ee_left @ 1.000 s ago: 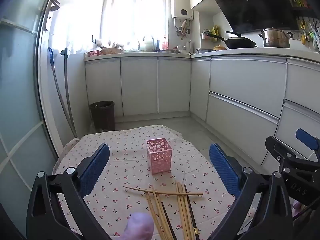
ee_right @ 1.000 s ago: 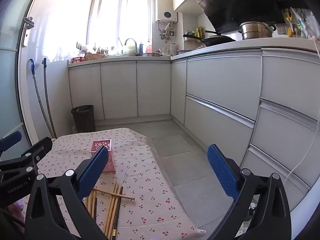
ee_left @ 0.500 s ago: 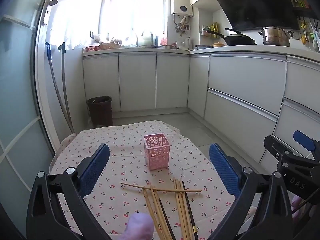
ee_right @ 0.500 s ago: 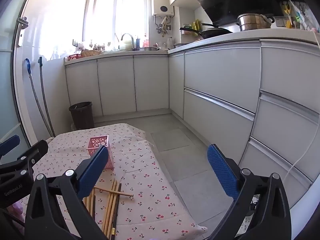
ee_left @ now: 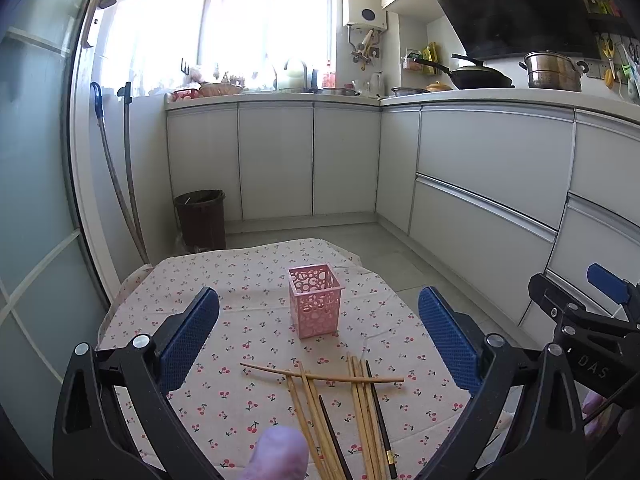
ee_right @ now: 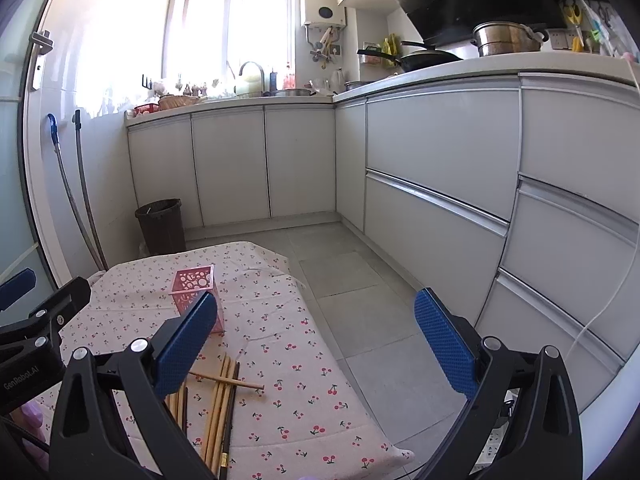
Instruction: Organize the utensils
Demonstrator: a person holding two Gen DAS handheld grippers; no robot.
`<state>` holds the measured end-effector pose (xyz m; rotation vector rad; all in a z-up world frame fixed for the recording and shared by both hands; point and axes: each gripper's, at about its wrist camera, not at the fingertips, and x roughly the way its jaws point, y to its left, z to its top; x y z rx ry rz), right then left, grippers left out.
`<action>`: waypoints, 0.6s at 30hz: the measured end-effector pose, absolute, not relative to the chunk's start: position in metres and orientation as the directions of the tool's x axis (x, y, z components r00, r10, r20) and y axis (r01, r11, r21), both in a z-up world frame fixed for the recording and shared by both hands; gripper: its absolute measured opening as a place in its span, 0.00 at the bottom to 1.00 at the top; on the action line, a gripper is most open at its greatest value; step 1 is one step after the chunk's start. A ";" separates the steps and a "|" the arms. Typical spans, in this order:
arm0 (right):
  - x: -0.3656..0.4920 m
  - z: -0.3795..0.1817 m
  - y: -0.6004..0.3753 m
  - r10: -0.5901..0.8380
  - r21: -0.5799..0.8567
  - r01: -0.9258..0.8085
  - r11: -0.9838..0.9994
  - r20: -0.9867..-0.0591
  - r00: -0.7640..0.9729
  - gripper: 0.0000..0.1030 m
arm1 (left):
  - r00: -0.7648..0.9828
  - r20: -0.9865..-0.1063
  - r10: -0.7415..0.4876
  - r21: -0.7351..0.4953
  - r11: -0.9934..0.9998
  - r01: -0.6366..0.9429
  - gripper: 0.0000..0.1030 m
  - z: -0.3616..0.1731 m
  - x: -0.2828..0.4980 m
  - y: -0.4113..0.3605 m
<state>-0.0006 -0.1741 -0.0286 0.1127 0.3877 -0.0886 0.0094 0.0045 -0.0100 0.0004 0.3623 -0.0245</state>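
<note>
Item: chopsticks (ee_left: pixel 340 404), loose bundle, wooden with a couple of dark ones. Lying flat on cherry-print tablecloth (ee_left: pixel 248 280), near edge of table, mostly side by side and pointing away; one pale stick laid crosswise on top of the rest. Also visible in the right wrist view (ee_right: pixel 218 404), partly behind the near finger.

Item: pink holder (ee_left: pixel 316 306), square, perforated walls, upright, open at top, apparently empty. Standing just beyond the chopsticks, not touching them.

Item: left gripper (ee_left: pixel 318 340). Fingers spread wide, nothing between the pads, hovering above the bundle with holder centred ahead.

Item: right gripper (ee_right: pixel 316 340). Fingers likewise spread, holding nothing, aimed mostly past the table's right edge toward the floor.

Step in hand, judged: first pick, not yet begun; none of the task done.

Handling notes, judged:
- Crosswise stick best taken first, since it pins nothing but would roll if the others were pulled from under it.
- Pads to close across the shaft near the middle, low to the cloth, without pinching fabric.
- Thin round sticks likely to slip or pivot; firm squeeze, then tip upright before lowering into the holder.
- Holder light, likely to topple if struck on the rim; straight descent advised.
</note>
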 end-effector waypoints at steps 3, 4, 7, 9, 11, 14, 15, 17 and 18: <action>0.000 -0.029 -0.175 -0.063 0.094 0.108 0.990 -0.386 0.920 0.93 | 0.933 -0.358 -0.023 -0.006 1.000 0.022 0.93 -0.010 0.010 0.004; 0.000 -0.029 -0.174 -0.064 0.093 0.108 0.990 -0.387 0.920 0.93 | 0.934 -0.357 -0.021 -0.007 1.000 0.019 0.93 -0.011 0.010 0.004; 0.001 -0.030 -0.174 -0.063 0.093 0.108 0.990 -0.390 0.919 0.93 | 0.934 -0.357 -0.019 -0.008 1.000 0.017 0.93 -0.012 0.010 0.004; 0.001 -0.030 -0.173 -0.063 0.093 0.107 0.990 -0.391 0.918 0.93 | 0.934 -0.358 -0.018 -0.008 1.000 0.016 0.93 -0.011 0.010 0.004; 0.001 -0.030 -0.173 -0.063 0.093 0.107 0.990 -0.391 0.918 0.93 | 0.934 -0.357 -0.018 -0.007 1.000 0.016 0.93 -0.011 0.010 0.004; 0.001 -0.031 -0.173 -0.063 0.094 0.108 0.990 -0.393 0.917 0.93 | 0.934 -0.356 -0.017 -0.007 1.000 0.016 0.93 -0.011 0.010 0.005; 0.001 -0.031 -0.173 -0.062 0.095 0.108 0.990 -0.395 0.917 0.93 | 0.934 -0.357 -0.018 -0.007 1.000 0.016 0.93 -0.011 0.010 0.005; 0.002 -0.032 -0.173 -0.063 0.095 0.109 0.989 -0.397 0.916 0.93 | 0.933 -0.358 -0.017 -0.007 1.000 0.016 0.93 -0.011 0.010 0.005; 0.002 -0.032 -0.173 -0.063 0.095 0.109 0.989 -0.399 0.915 0.93 | 0.933 -0.360 -0.017 -0.007 1.000 0.016 0.93 -0.012 0.010 0.005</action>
